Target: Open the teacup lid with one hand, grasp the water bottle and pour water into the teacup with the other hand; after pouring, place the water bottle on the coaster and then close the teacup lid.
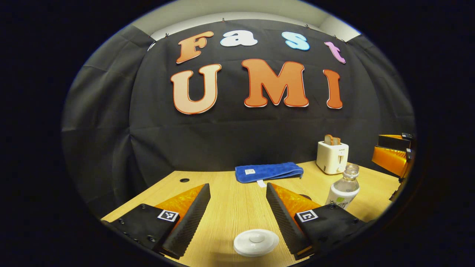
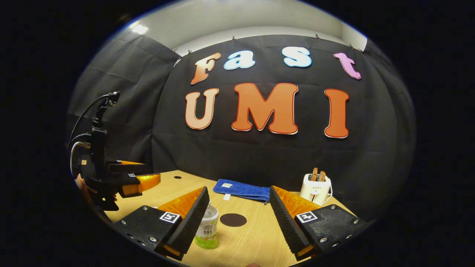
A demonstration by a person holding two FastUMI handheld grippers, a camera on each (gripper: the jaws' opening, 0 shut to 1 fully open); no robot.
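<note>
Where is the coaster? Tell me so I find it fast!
Look at the wooden table, in front of the folded blue towel. The coaster lies flat beside the water bottle. It is the one dark round disc there.

Both views low over the counter (image 1: 222, 193), facing the booth's back wall. Left gripper view close above the teacup lid (image 1: 256, 241); right gripper view close beside the water bottle (image 2: 207, 226). Shared: blue towel (image 1: 269, 172), toaster (image 2: 314, 188), water bottle.
</note>
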